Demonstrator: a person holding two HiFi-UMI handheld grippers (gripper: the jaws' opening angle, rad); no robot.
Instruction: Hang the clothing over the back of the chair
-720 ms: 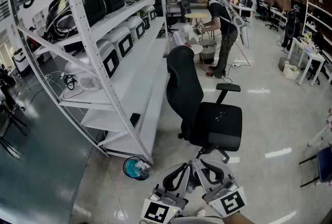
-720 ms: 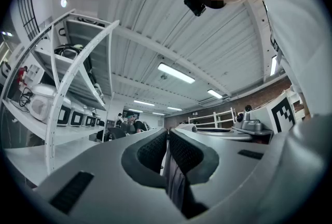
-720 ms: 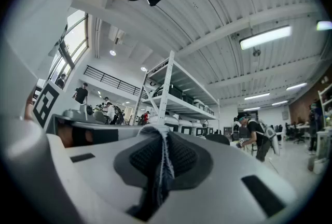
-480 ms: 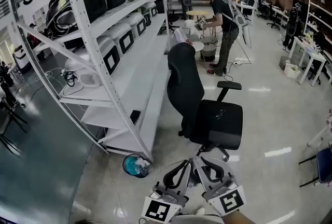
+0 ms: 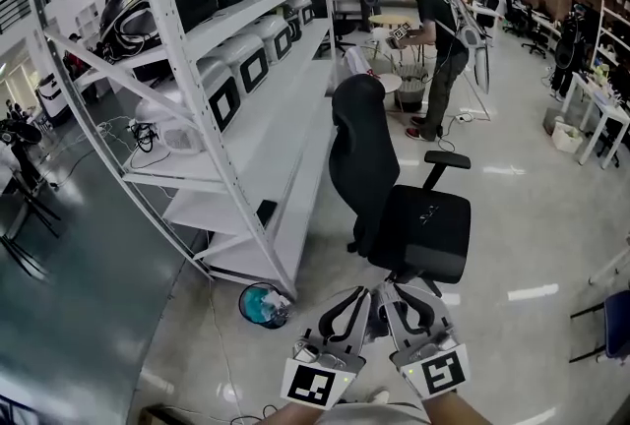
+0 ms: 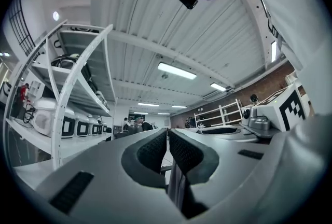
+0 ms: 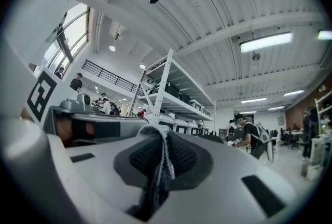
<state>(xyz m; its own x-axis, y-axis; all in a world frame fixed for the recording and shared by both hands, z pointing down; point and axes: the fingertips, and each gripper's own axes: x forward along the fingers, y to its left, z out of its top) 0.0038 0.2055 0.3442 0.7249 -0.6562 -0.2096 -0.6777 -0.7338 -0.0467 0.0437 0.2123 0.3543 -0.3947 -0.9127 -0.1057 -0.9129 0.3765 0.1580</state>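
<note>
Two grippers sit side by side at the bottom edge of the head view, both pointing ahead towards the chair (image 5: 418,226) and well short of it.

Right gripper (image 7: 162,137): jaws closed onto the clothing (image 7: 165,163). A dark fold with a pale, frayed edge stands up between the pads and runs back along the jaw line.

Left gripper (image 6: 168,137): jaws drawn together, with a grey strip of the same clothing (image 6: 176,186) showing low between them.

From the head camera, the left gripper (image 5: 359,297) and right gripper (image 5: 389,295) nearly touch at their tips. The rest of the clothing is hidden beneath them, so its long axis cannot be told.

Chair: black, on castors, with the back upright on the shelving side and bare, and the seat to the right.

Surface: pale glossy floor (image 5: 522,216) reflecting the ceiling lights. A small bin (image 5: 261,305) stands at the foot of the white shelving (image 5: 246,138), which carries boxed units.

Room: a large open workspace with desks at the far right. A person (image 5: 443,49) bends over a small table beyond the chair.
</note>
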